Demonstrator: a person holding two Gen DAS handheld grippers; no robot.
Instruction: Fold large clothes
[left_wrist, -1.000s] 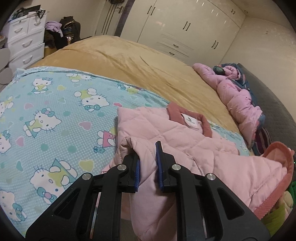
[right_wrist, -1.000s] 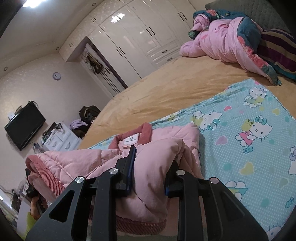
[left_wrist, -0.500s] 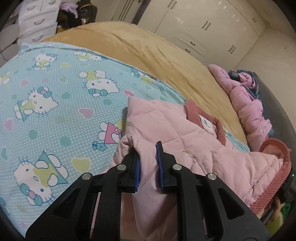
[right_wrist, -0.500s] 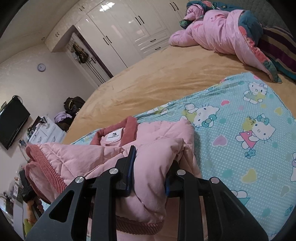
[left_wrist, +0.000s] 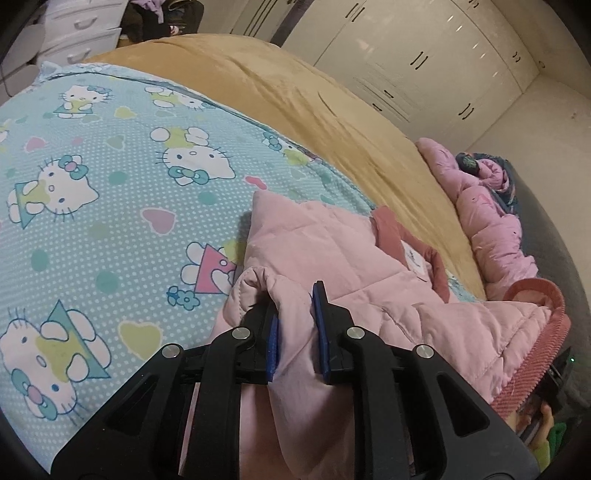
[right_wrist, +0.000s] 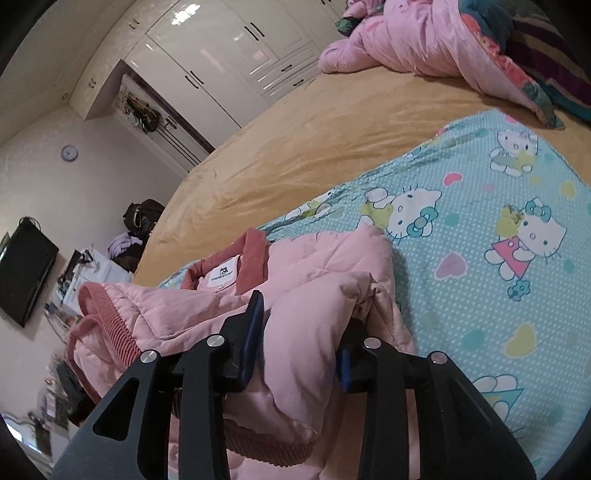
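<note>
A pink quilted jacket (left_wrist: 332, 251) with a darker pink collar (left_wrist: 391, 229) lies partly folded on a light blue cartoon-cat blanket (left_wrist: 110, 184). My left gripper (left_wrist: 293, 299) is shut on a fold of the jacket's near edge, which rests low on the blanket. In the right wrist view the same jacket (right_wrist: 314, 266) bulges between the jaws of my right gripper (right_wrist: 306, 314). Those jaws are opening, and the puffy fabric still fills the gap and touches both pads. A ribbed cuff (right_wrist: 110, 314) hangs at the left.
The blanket (right_wrist: 480, 221) covers the near part of a tan bed cover (left_wrist: 295, 92). A bunched pink quilt (left_wrist: 491, 221) lies at the bed's far side. White wardrobes (left_wrist: 424, 55), white drawers (left_wrist: 81, 29) and a wall television (right_wrist: 22, 273) ring the room.
Both grippers have sunk toward the blanket and carried the jacket's edge forward over its body. The right jaws now stand wider around the fabric.
</note>
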